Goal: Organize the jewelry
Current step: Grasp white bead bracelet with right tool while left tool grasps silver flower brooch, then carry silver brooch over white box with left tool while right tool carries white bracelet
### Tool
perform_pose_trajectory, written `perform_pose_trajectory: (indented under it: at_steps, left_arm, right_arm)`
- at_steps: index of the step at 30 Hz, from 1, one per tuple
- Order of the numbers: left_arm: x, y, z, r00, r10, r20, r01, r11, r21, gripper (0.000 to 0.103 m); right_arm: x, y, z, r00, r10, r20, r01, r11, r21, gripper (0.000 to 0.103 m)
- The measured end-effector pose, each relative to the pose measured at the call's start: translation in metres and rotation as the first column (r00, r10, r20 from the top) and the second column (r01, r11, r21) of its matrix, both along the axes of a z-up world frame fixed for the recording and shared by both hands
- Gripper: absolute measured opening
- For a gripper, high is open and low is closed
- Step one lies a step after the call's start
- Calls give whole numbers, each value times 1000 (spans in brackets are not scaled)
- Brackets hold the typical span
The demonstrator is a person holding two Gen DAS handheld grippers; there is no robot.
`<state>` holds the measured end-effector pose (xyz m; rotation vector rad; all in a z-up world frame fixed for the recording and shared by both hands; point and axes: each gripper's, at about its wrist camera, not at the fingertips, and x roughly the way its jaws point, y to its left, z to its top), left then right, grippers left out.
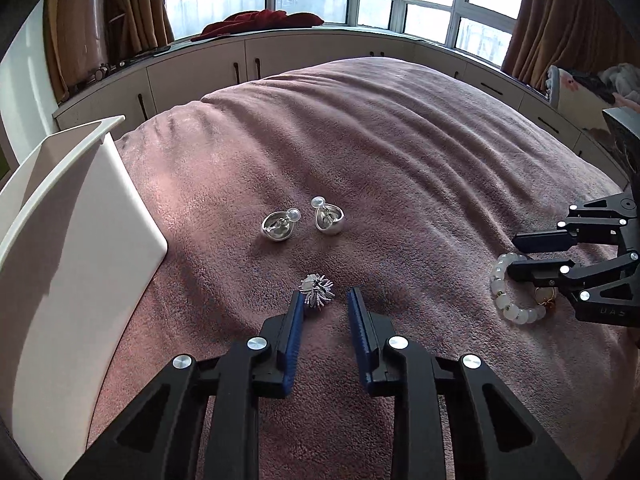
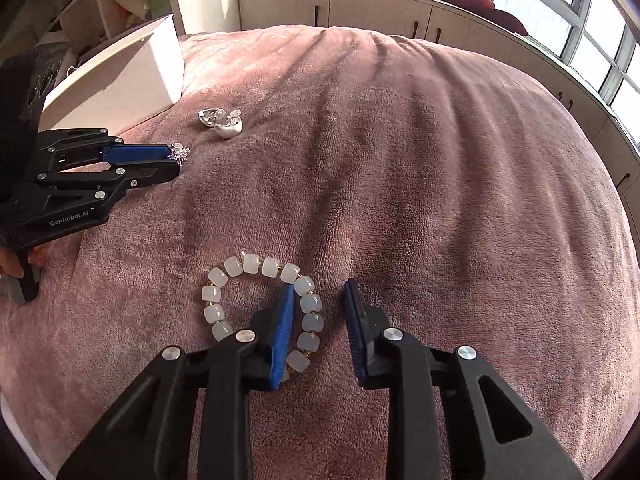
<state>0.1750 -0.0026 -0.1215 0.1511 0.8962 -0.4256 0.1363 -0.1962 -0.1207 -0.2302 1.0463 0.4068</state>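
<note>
A small spiky silver piece (image 1: pixel 318 292) lies on the pink blanket (image 1: pixel 400 140) at the tips of my left gripper (image 1: pixel 324 296). It touches the left finger; the right finger stands apart, so the jaws are open. A white bead bracelet (image 2: pixel 252 264) lies under my right gripper (image 2: pixel 318 286). The left finger sits inside the ring and the right finger outside it. The ring's right-hand beads lie between them with a gap to the right pad. Two silver drop earrings (image 1: pixel 278 228) with pearl studs lie a little farther off.
A white open box (image 1: pixel 80 240) stands at the blanket's left edge, close to the left gripper (image 2: pixel 172 160). The right gripper (image 1: pixel 514 256) is at the far right of the left wrist view. Cabinets and windows run behind the bed.
</note>
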Motion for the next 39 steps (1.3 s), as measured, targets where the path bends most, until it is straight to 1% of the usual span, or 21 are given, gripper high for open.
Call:
perform_pose_trajectory:
  at_steps: [1, 2, 3, 4, 8, 12, 18, 23, 29, 34, 39]
  left_arm:
    - [1, 0, -1, 1000, 3, -5, -3, 1000, -2, 24]
    - [2, 1, -1, 1000, 10, -8, -10, 1000, -5, 19]
    - [4, 3, -1, 1000, 17, -14, -17, 1000, -13, 18]
    - [5, 5, -1, 1000, 19, -19, -19, 999, -26, 18]
    - [2, 7, 2, 999, 31, -6, -31, 999, -22, 18]
    - [-4, 11, 9, 999, 38, 5, -38, 999, -27, 18]
    - [-21, 27, 31, 998, 49, 45, -48, 998, -36, 18]
    - [-39, 44, 52, 995, 56, 81, -54, 998, -34, 18]
    - [-63, 72, 86, 986, 91, 142, -84, 995, -57, 18]
    - [-82, 96, 111, 978, 109, 180, -101, 994, -49, 18]
    - [-96, 126, 137, 965, 138, 223, -133, 990, -38, 18]
  right_arm:
    - [-1, 0, 0, 1000, 1, -2, -1, 1000, 6, 20]
    - [-2, -1, 1, 1000, 2, -1, -2, 1000, 13, 18]
    - [-2, -1, 2, 1000, 0, -2, 0, 1000, 22, 16]
    - [-2, -3, 4, 1000, -4, -1, 4, 999, 34, 13]
    - [-4, -10, 10, 1000, -24, -1, 24, 996, 89, 11]
    - [-10, -14, 20, 999, -35, 29, 31, 994, 109, 11]
    - [-17, -15, 36, 995, -50, 81, 40, 991, 127, 11]
    - [-22, -14, 51, 993, -62, 96, 45, 983, 176, 11]
    - [-19, -7, 81, 990, -77, 122, 45, 968, 249, 11]
    - [-13, 9, 113, 986, -73, 149, 27, 956, 292, 11]
    - [-6, 32, 150, 985, -57, 165, -8, 930, 369, 11]
